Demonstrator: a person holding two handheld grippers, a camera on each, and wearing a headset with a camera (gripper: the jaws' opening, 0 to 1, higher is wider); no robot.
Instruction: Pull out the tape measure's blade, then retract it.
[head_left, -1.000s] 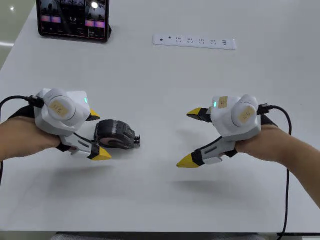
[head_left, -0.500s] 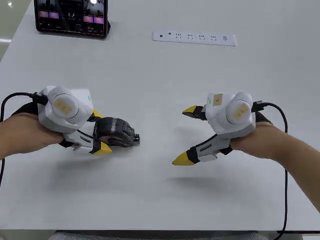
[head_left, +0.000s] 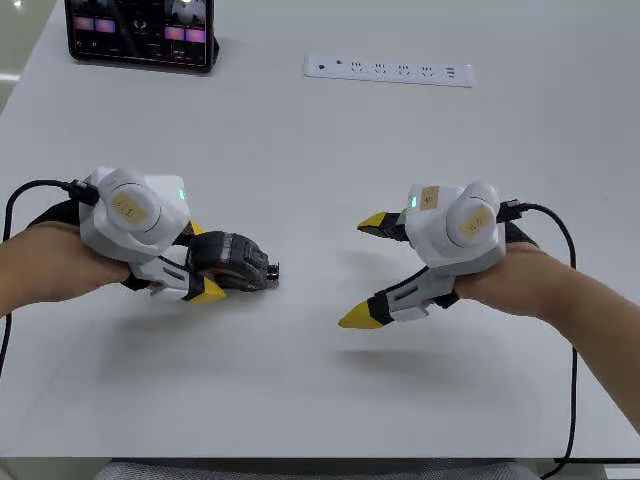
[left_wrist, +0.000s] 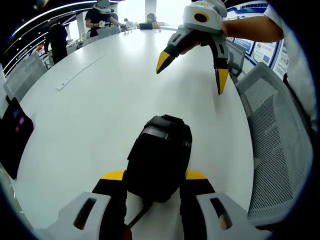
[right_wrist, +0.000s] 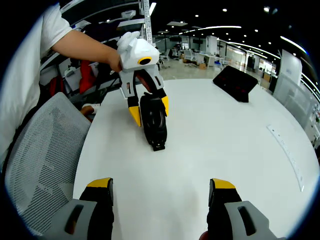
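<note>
White table (head_left: 320, 150) is carrying the tape measure (head_left: 238, 262) at centre left; left gripper (head_left: 200, 260) jaws, wider a second ago, are now clamping it, steadying it for the pull; right gripper (head_left: 365, 270) is hovering wide open, empty.

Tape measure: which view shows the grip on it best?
Left gripper view: the tape measure sits large and central, its case clamped between the left gripper's yellow-tipped jaws. The head view shows it side-on, partly covered by that gripper; the right gripper view shows it small, end-on.
</note>
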